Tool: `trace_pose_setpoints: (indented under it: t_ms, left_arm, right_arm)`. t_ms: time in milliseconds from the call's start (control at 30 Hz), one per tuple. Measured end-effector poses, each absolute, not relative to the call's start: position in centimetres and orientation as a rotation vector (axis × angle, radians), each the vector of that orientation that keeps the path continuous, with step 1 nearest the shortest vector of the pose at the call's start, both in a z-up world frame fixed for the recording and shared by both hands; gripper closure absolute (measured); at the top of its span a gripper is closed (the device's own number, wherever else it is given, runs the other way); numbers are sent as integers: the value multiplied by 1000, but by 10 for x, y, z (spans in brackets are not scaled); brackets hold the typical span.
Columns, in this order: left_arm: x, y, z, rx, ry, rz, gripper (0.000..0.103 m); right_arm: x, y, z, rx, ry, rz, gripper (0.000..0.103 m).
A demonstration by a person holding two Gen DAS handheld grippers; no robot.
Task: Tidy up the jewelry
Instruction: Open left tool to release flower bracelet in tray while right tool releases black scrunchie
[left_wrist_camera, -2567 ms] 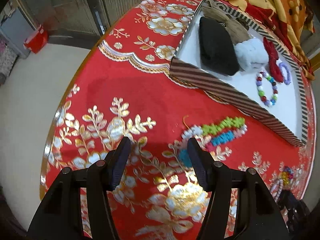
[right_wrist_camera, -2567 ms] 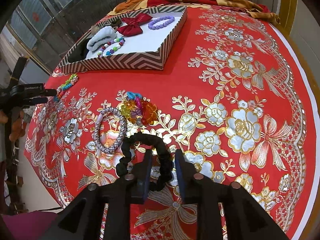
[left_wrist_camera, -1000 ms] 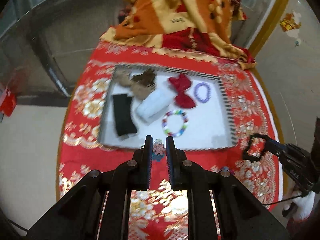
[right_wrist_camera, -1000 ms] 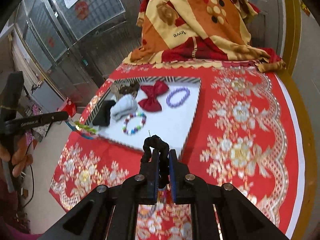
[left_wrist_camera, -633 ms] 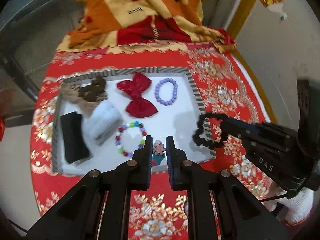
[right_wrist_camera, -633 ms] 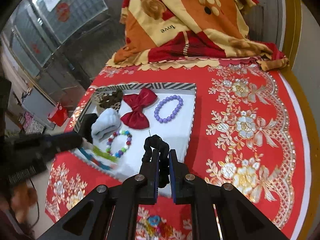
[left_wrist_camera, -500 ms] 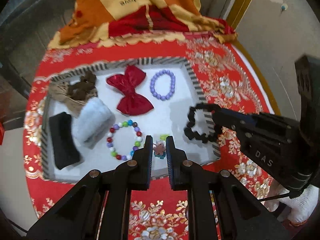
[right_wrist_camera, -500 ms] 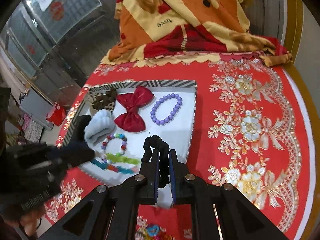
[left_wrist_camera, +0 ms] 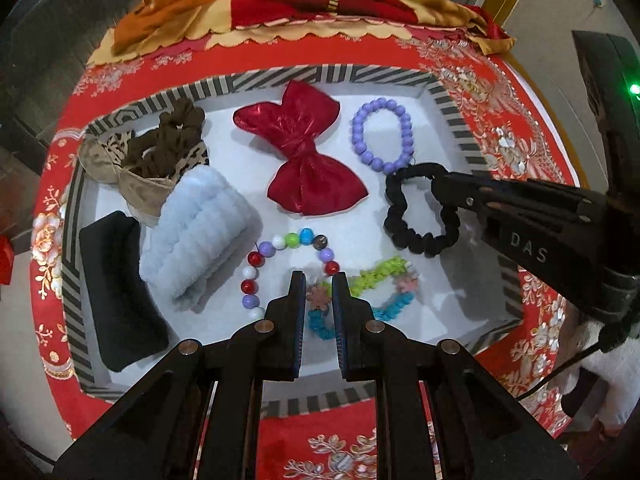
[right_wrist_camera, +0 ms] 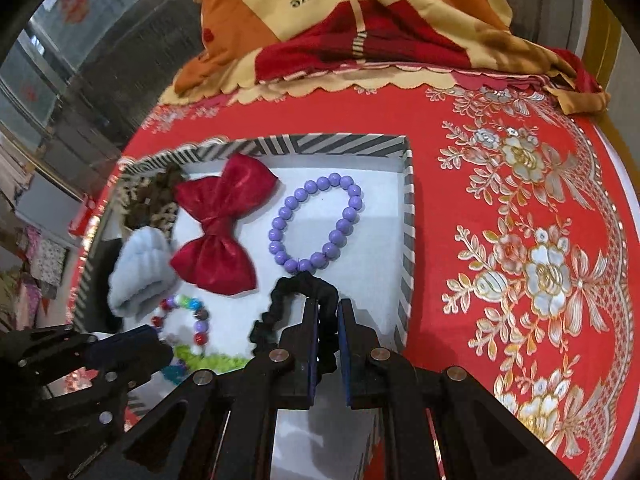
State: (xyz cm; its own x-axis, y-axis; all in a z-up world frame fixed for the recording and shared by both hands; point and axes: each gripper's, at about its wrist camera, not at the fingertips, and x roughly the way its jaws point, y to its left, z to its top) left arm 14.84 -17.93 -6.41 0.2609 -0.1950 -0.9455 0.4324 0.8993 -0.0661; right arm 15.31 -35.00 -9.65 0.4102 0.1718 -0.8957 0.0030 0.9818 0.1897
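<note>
Left wrist view. The left tool (left_wrist_camera: pixel 317 286), at lower centre, is closed on a multicoloured flower-bead strand (left_wrist_camera: pixel 372 294); the strand's green, pink and blue sections trail to the right over the white floor of the striped tray (left_wrist_camera: pixel 452 114). Half a second ago the strand was bunched at the fingertips near the tray's front wall; now the tool is farther over the tray and the strand is spread out. At centre right the right tool (left_wrist_camera: pixel 438 188) grips a black scrunchie (left_wrist_camera: pixel 418 210), which hangs just below a purple bead bracelet (left_wrist_camera: pixel 382 135); earlier the scrunchie was at the tray's right wall. Also in the tray: a red bow (left_wrist_camera: pixel 306 150), a mixed-colour bead bracelet (left_wrist_camera: pixel 276 258), a pale blue fluffy roll (left_wrist_camera: pixel 198 236), a black band (left_wrist_camera: pixel 118 294) and a brown scrunchie (left_wrist_camera: pixel 170 140).

Right wrist view. The right tool (right_wrist_camera: pixel 328 308), at lower centre, is closed on the black scrunchie (right_wrist_camera: pixel 280 300), now over the tray's (right_wrist_camera: pixel 408 240) white floor and touching the purple bead bracelet (right_wrist_camera: pixel 316 224); earlier it was short of the bracelet. At lower left the left tool (right_wrist_camera: pixel 160 346) reaches into the tray with the strand (right_wrist_camera: pixel 204 360) beside it. The red floral cloth (right_wrist_camera: pixel 520 260) covers the counter at right.
</note>
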Motion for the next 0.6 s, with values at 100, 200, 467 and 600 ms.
trace_pose_setpoints:
  t_ms: [100, 200, 467, 600]
  left_arm:
    - [151, -179, -68, 235, 1236, -437, 91]
    - [154, -177, -71, 226, 1241, -447, 91]
    - [155, -173, -72, 198, 1261, -460, 63]
    - [151, -169, -65, 194, 1248, -446, 58]
  right_arm:
    - [156, -351, -101, 200, 1149, 117, 94]
    - [157, -351, -103, 200, 1156, 99, 93]
    - [151, -346, -90, 217, 1131, 88, 58]
    - [146, -343, -83, 223, 1122, 94, 58]
